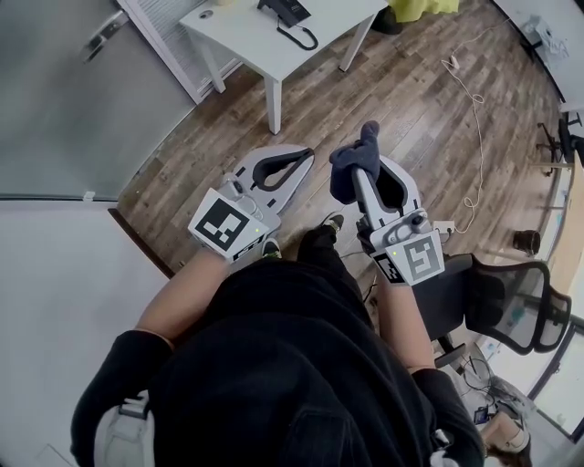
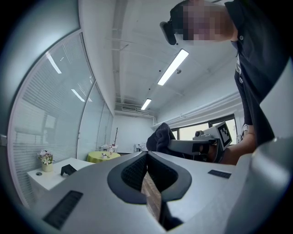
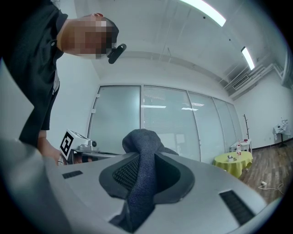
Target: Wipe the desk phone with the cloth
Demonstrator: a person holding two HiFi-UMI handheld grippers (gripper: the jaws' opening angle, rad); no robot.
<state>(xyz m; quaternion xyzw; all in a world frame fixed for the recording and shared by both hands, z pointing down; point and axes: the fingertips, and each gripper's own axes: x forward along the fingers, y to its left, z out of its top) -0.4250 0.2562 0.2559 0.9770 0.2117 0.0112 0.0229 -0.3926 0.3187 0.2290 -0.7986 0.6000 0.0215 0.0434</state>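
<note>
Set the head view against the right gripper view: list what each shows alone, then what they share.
Head view only: the desk phone on the white table, and the wooden floor. Right gripper view only: the ceiling lights. Both: the dark cloth clamped in the right hand-held gripper, and the marker cube of the left hand-held gripper.

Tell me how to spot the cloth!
Look above the brown wooden floor, where a person holds two grey claws. The right claw pinches a dark blue-grey knitted cloth, bunched up. The left claw beside it is shut on nothing.
</note>
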